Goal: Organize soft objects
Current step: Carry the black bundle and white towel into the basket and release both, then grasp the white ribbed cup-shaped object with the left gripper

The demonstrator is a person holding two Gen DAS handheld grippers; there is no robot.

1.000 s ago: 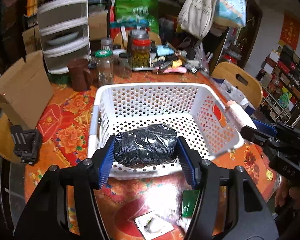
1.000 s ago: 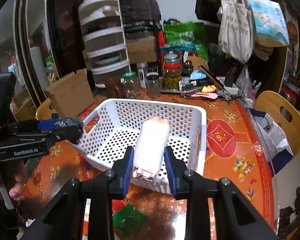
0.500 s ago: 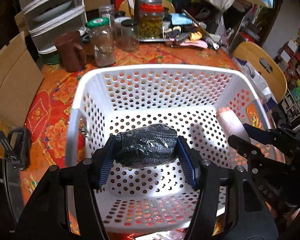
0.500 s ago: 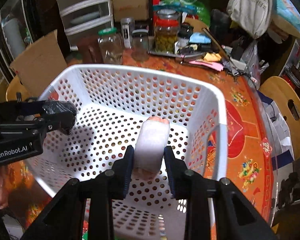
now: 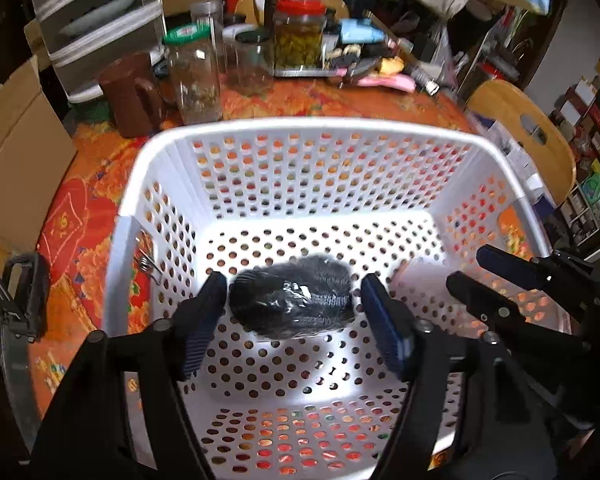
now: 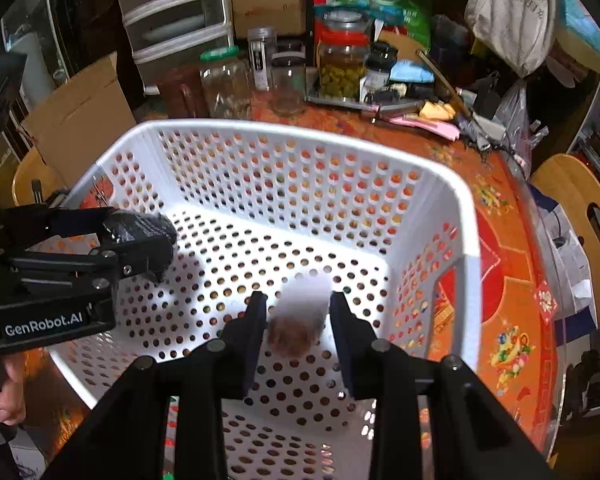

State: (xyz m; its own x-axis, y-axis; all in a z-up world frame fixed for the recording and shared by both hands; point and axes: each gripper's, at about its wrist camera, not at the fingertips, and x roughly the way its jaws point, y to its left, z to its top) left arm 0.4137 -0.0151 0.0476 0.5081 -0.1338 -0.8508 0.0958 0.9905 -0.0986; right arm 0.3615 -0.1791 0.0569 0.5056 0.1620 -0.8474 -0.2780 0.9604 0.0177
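At frame centre, both grippers' fingers, left (image 5: 292, 310) and right (image 6: 298, 322), spread apart, dropping a dark plastic-wrapped knit bundle (image 5: 292, 304) and pale cloth roll (image 6: 302, 314) into the white perforated plastic basket (image 5: 300, 128); they might bounce astray.

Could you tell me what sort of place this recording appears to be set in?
Most likely a lived-in home dining area. A table with a red-orange floral cloth holds a red-lidded glass jar of green pickles, a wooden chair stands beside it, and a cloth tote bag hangs behind.
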